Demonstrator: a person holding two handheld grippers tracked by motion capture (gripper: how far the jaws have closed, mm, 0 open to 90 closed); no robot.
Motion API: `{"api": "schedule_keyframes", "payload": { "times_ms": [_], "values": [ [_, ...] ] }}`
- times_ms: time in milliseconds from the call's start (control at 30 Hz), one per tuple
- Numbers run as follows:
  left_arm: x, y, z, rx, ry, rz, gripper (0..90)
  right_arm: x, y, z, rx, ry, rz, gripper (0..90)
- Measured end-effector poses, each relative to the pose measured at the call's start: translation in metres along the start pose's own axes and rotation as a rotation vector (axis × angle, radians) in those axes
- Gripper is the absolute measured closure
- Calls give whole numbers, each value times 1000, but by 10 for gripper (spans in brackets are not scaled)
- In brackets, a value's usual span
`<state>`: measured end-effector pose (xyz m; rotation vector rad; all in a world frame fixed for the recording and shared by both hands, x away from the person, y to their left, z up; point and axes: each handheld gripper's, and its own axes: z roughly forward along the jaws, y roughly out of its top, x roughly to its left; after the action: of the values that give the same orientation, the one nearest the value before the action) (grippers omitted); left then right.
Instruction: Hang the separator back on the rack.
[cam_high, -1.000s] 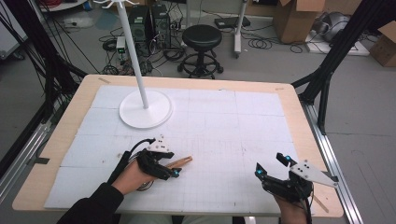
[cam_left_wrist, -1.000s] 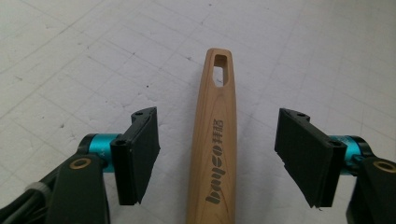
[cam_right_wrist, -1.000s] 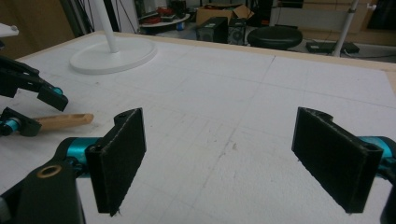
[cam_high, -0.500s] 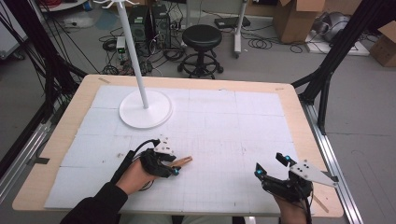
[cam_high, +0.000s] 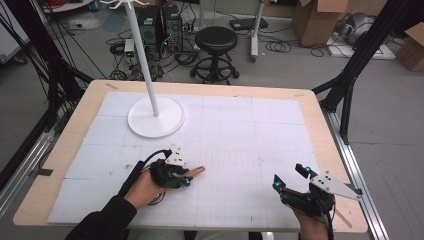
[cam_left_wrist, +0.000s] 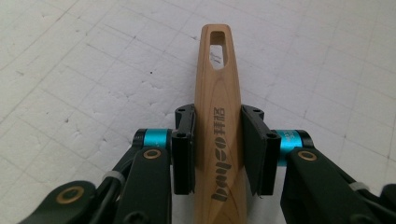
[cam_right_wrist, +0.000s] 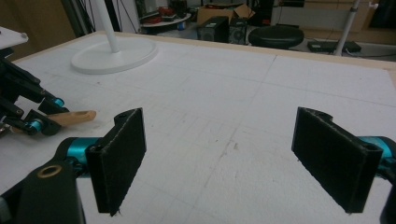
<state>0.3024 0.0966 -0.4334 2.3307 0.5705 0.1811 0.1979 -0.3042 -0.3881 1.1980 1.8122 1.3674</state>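
Left gripper (cam_left_wrist: 218, 142): clamping the wooden handle (cam_left_wrist: 218, 116) between both pads — its slotted end is pointing away from the white stand base (cam_high: 155, 116), lying nearer the person than that base.
Right gripper (cam_right_wrist: 233, 158): jaws standing wide apart, gripping nothing — hovering well to the right of the stand base, over the white mat (cam_high: 240, 145).

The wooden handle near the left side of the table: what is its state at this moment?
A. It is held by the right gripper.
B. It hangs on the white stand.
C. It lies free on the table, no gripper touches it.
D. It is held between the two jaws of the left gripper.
D: in the left gripper view, the left gripper has its jaws closed on both sides of the wooden handle, while the right gripper stands open and empty.
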Motion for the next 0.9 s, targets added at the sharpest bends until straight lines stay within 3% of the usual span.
{"api": "schedule_keyframes", "payload": {
  "times_ms": [100,300,600,767,900],
  "values": [
    [-1,1,-4,-18,6,-1,672,0,0,0,0,0,-2,165],
    [-4,3,-24,-136,11,-35,673,0,0,0,0,4,3,167],
    [-5,0,-62,-295,-27,-66,674,2,1,1,-7,35,15,168],
    [-5,-1,-76,-378,-45,-88,674,4,2,2,-26,85,16,168],
    [-7,-3,-85,-430,-76,-78,674,6,3,5,-39,149,23,168]
  ]
}}
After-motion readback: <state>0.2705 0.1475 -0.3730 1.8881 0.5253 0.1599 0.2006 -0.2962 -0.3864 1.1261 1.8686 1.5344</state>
